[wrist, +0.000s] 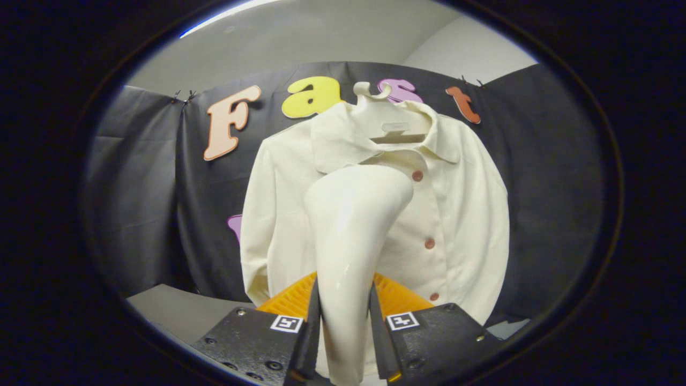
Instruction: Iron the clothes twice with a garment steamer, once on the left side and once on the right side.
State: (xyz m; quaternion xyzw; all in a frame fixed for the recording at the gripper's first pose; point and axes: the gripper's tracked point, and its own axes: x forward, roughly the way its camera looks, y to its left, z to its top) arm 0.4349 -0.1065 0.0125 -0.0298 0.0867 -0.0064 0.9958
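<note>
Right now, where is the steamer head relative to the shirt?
In the gripper view, the garment steamer is clamped between the fingers of the hand-held gripper. Its head is raised in front of the shirt's chest, just below the collar and beside the top button.

shirt [461, 214] middle hidden behind steamer [348, 230], hem out of sight

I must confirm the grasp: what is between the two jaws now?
In the gripper view, the garment steamer stands between the jaws, gripped by its handle; its head rises ahead toward the hanging shirt.
</note>
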